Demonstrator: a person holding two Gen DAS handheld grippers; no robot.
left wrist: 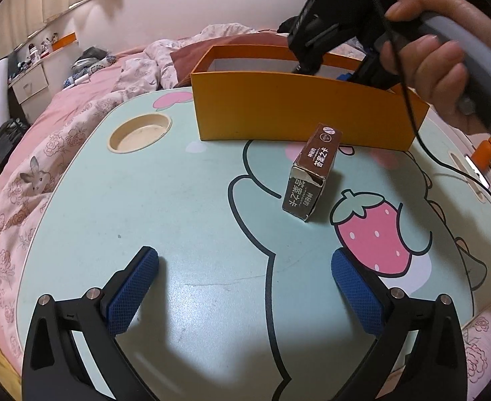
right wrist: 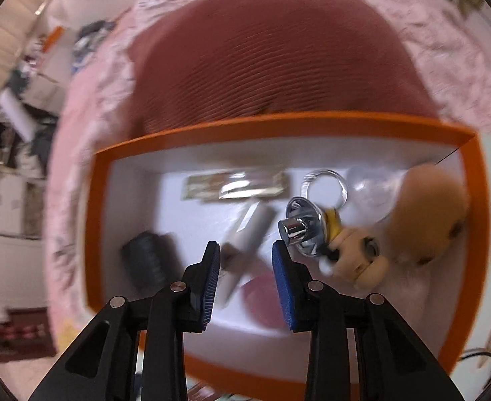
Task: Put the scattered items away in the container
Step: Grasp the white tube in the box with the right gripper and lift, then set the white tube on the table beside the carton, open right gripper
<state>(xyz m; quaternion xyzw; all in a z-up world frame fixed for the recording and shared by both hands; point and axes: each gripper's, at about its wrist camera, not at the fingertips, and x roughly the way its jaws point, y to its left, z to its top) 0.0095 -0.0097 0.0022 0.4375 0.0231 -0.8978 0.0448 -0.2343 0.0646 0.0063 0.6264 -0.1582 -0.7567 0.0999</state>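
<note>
A brown card box (left wrist: 312, 173) lies on the mint cartoon table (left wrist: 178, 200), just in front of the orange container (left wrist: 295, 107). My left gripper (left wrist: 245, 267) hovers open and wide over the table, short of the card box, with nothing between its pads. My right gripper (right wrist: 245, 247) hangs over the orange container (right wrist: 278, 123); its jaws stand narrow with a gap, and I see nothing pressed between the pads. Inside lie a chrome knob on a key ring (right wrist: 298, 230), a small doll (right wrist: 355, 260), a brown plush (right wrist: 429, 214), a white tube (right wrist: 255, 224), a foil packet (right wrist: 235, 187) and a dark object (right wrist: 145, 257).
A person's hand (left wrist: 425, 60) holds the right gripper above the container's right end, with its cable trailing down. A round cup recess (left wrist: 140, 132) is sunk into the table at the left. Pink bedding (left wrist: 44, 173) surrounds the table, and a red cushion (right wrist: 278, 53) lies behind the container.
</note>
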